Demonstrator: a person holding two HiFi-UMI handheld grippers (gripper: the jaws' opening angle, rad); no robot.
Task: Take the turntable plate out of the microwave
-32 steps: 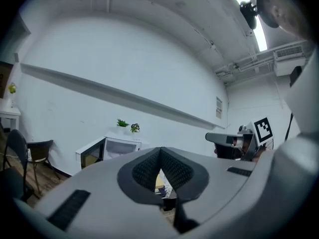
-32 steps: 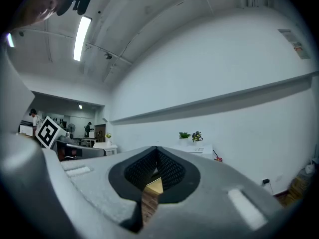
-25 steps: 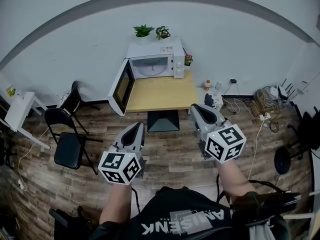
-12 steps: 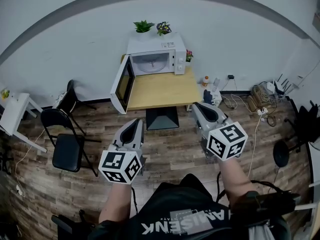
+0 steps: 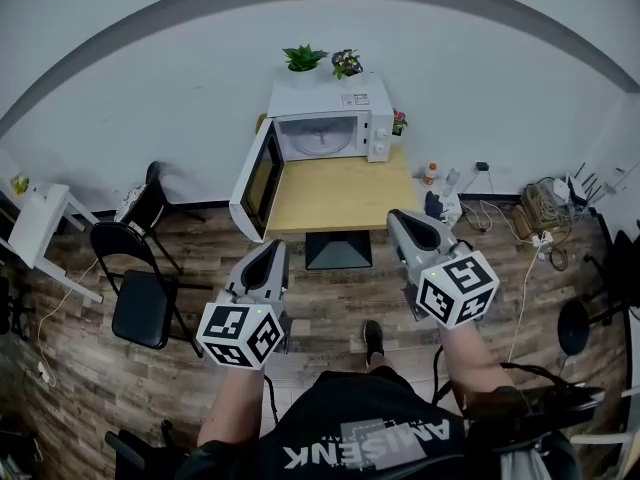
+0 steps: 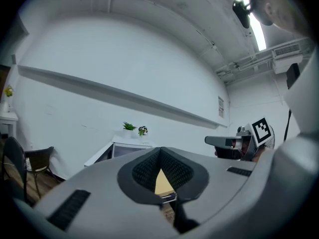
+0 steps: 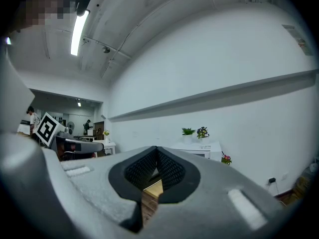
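Now, the plate (image 5: 322,141) sits inside the open-doored microwave (image 5: 325,100) on the table (image 5: 340,196) — well away from the left tool (image 5: 270,250) and right tool (image 5: 399,218), both with jaws pressed together, gripping nothing.

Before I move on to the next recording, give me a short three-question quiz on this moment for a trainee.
1. True or false: the door of the microwave stands open.
2. Where is the turntable plate? A) on the wooden table B) inside the microwave C) on a folding chair
3. Fill in: the jaws of the left gripper and the right gripper are both ____, with nothing held.

Key: 1 true; 2 B; 3 shut.
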